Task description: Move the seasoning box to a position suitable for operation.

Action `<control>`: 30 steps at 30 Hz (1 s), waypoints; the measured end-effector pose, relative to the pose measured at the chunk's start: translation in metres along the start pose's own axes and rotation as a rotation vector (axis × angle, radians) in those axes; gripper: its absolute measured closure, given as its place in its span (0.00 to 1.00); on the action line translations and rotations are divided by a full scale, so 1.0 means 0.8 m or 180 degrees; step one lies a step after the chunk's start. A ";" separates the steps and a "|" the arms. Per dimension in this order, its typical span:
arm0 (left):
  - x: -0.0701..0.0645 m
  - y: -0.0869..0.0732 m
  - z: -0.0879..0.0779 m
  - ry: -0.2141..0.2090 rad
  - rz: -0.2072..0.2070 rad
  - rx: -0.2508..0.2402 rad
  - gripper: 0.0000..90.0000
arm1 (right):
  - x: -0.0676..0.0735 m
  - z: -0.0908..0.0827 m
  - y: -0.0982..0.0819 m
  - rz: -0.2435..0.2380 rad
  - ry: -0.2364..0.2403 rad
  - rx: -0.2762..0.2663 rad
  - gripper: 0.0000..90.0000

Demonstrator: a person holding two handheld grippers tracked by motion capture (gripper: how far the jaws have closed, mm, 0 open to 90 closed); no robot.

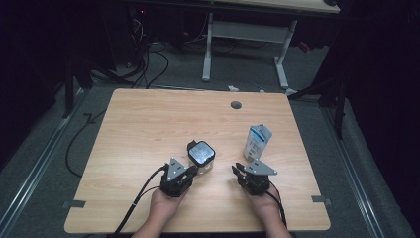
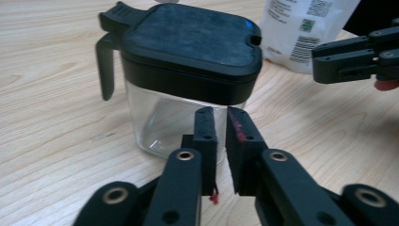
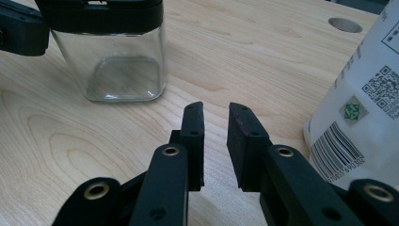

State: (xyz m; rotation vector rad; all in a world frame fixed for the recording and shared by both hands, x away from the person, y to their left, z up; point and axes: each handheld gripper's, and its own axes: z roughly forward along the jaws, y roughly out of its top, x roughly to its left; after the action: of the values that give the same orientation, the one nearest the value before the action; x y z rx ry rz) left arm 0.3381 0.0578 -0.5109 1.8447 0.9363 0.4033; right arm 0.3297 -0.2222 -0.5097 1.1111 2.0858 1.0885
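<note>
On the pale wooden table (image 1: pixel 138 129), the clear glass jar with a black lid (image 1: pixel 200 154) stands untouched. Left gripper (image 1: pixel 192 171) just before it and right gripper (image 1: pixel 239 171) near the white carton (image 1: pixel 257 141) both show narrow empty gaps. Nothing is gripped yet, so the work looks barely begun.

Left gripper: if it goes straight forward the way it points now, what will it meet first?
Probably the glass jar with the black lid: it stands directly beyond the left gripper, very close.

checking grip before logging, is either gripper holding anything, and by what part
Nothing is held: the left gripper and right gripper both show empty gaps.
</note>
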 end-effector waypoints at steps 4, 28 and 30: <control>0.019 0.004 -0.011 0.0177 -0.0025 0.0044 0.84 | 0.000 0.000 0.000 -0.0003 0.0000 0.0001 0.85; 0.073 0.031 0.038 0.0176 0.0005 0.0023 1.00 | 0.005 0.005 -0.005 -0.0063 0.0035 0.0085 0.86; 0.070 0.029 0.037 0.0115 -0.0003 0.0001 1.00 | 0.005 0.005 -0.006 -0.0062 0.0036 0.0091 0.86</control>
State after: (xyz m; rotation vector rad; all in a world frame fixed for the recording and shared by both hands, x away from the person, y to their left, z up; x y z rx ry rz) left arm 0.4031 0.0762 -0.5111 1.8427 0.9618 0.4373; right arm 0.3291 -0.2186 -0.5161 1.0983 2.1227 1.0614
